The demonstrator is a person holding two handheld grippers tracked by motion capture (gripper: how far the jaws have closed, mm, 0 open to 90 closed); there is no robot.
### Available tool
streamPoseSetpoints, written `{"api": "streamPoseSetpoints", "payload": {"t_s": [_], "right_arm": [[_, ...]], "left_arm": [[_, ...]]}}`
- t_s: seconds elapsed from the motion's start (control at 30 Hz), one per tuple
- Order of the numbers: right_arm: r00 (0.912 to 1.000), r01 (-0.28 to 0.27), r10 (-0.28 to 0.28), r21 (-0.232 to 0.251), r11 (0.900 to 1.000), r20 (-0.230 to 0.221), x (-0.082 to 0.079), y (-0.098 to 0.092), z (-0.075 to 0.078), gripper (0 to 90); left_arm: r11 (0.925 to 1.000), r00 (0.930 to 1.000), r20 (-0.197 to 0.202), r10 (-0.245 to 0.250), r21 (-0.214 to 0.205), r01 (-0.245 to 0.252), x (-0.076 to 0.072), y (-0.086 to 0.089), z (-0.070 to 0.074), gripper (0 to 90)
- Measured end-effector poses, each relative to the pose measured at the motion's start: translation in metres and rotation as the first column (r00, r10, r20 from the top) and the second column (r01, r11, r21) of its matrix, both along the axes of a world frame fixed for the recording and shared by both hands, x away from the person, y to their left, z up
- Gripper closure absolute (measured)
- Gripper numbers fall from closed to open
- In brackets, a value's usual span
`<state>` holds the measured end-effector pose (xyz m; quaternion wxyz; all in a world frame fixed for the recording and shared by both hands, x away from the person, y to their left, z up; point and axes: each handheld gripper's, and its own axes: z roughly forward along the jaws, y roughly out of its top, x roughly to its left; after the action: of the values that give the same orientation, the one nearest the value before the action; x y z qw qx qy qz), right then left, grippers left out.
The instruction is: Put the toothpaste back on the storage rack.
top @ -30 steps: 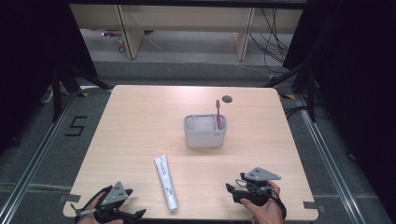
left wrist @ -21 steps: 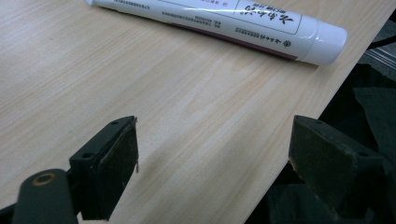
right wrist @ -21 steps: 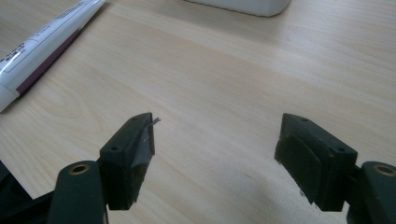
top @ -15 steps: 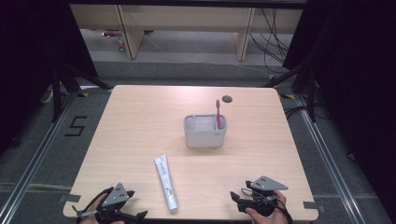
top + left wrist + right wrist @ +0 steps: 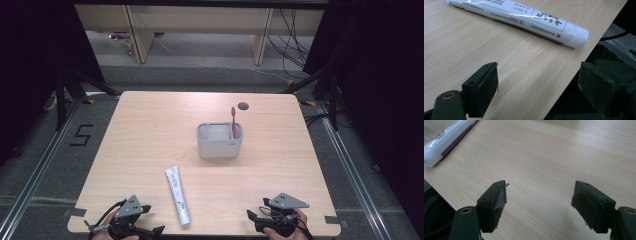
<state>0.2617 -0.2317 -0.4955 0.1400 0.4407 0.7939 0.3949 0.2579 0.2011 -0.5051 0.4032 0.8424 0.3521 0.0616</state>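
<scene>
A white toothpaste tube (image 5: 178,196) lies flat near the table's front edge, cap toward me. In the left gripper view the toothpaste tube (image 5: 519,17) crosses the top, and in the right gripper view its capped end (image 5: 439,143) sits at the upper left. A grey holder (image 5: 220,140) stands mid-table with a red toothbrush (image 5: 233,120) upright in its right compartment. My left gripper (image 5: 150,220) rests at the front left, open and holding nothing (image 5: 541,85), its jaws straddling the table's edge. My right gripper (image 5: 252,220) sits at the front right, open over bare wood (image 5: 541,200).
The wooden table (image 5: 150,130) has a small dark cable hole (image 5: 243,106) at its back edge. Black frame legs and floor rails run along both sides, and shelving and cables stand beyond the far edge.
My right gripper has drawn back toward the table's front edge. The left gripper, the tube and the holder have stayed put.
</scene>
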Motion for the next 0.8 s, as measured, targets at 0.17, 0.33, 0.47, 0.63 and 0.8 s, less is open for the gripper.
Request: {"api": "streamPoseSetpoints", "payload": {"t_s": [0.17, 0.33, 0.47, 0.63, 0.8], "right_arm": [[1.0000, -0.007, 0.007, 0.000, 1.0000, 0.002, -0.001, -0.001, 0.001, 27.9], [1.0000, -0.005, 0.005, 0.004, 1.0000, -0.007, -0.002, -0.001, 0.001, 27.8], [1.0000, -0.001, 0.001, 0.002, 1.0000, 0.002, -0.002, 0.000, 0.000, 27.9], [0.9999, -0.010, 0.010, 0.002, 0.9999, 0.004, -0.004, 0.000, 0.001, 27.8], [0.9999, -0.016, 0.016, -0.007, 0.9998, -0.003, -0.005, -0.001, 0.001, 27.9]], "left_arm": [[0.9997, 0.9998, -0.004, 0.021, -0.010, -0.021, 0.005, -0.008, 0.003, 15.9], [0.9984, 0.9987, -0.024, 0.044, -0.034, -0.045, 0.010, -0.015, 0.006, 16.7], [0.9988, 0.9984, -0.030, 0.048, -0.007, -0.048, 0.017, -0.018, 0.010, 17.2], [0.9992, 0.9977, -0.054, 0.041, 0.003, -0.041, 0.025, -0.027, 0.014, 17.5], [0.9986, 0.9959, -0.074, 0.053, 0.009, -0.052, 0.031, -0.038, 0.017, 15.7]]}}
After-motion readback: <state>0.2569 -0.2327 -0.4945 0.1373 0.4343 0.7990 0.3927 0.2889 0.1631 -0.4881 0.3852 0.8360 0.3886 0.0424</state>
